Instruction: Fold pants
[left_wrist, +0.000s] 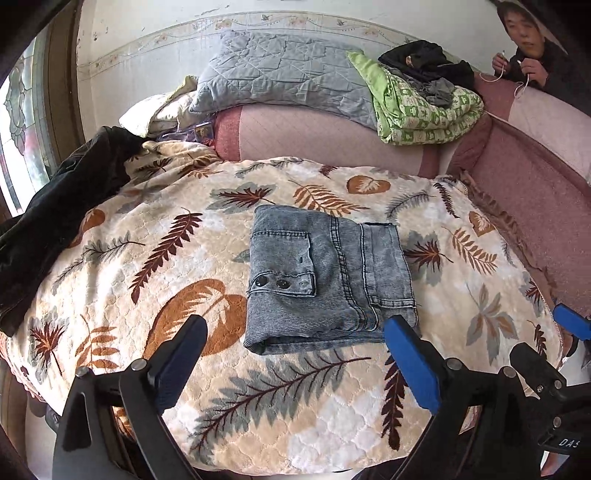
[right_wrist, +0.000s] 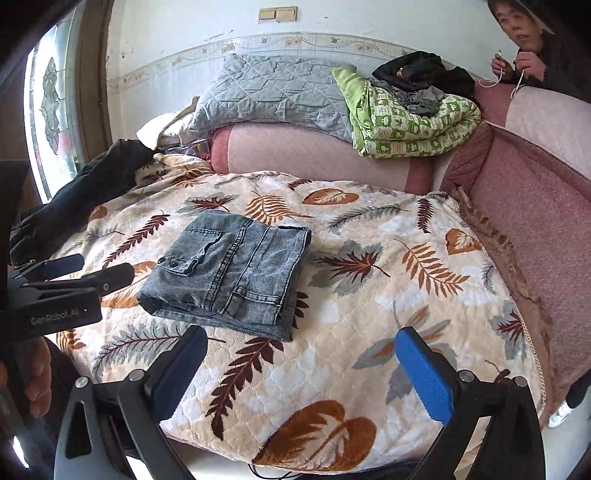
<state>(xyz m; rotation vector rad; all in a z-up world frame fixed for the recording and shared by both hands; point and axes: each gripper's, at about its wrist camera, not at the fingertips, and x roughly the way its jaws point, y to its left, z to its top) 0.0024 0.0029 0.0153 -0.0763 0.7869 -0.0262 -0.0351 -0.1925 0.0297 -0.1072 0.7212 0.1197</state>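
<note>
Grey washed-denim pants (left_wrist: 328, 280) lie on a cream leaf-patterned blanket (left_wrist: 147, 266).

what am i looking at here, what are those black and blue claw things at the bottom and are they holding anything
They are two hand-held grippers, one in each of a person's hands, each with a fisheye camera looking out along its fingers. One picture is from the left gripper, the other from the right gripper. Both stand open and hold nothing. On the leaf-patterned blanket lie grey denim pants, already folded into a compact bundle. A dark garment lies at the blanket's left edge. Behind, a pink sofa back carries a grey quilt and a green quilt.
</note>
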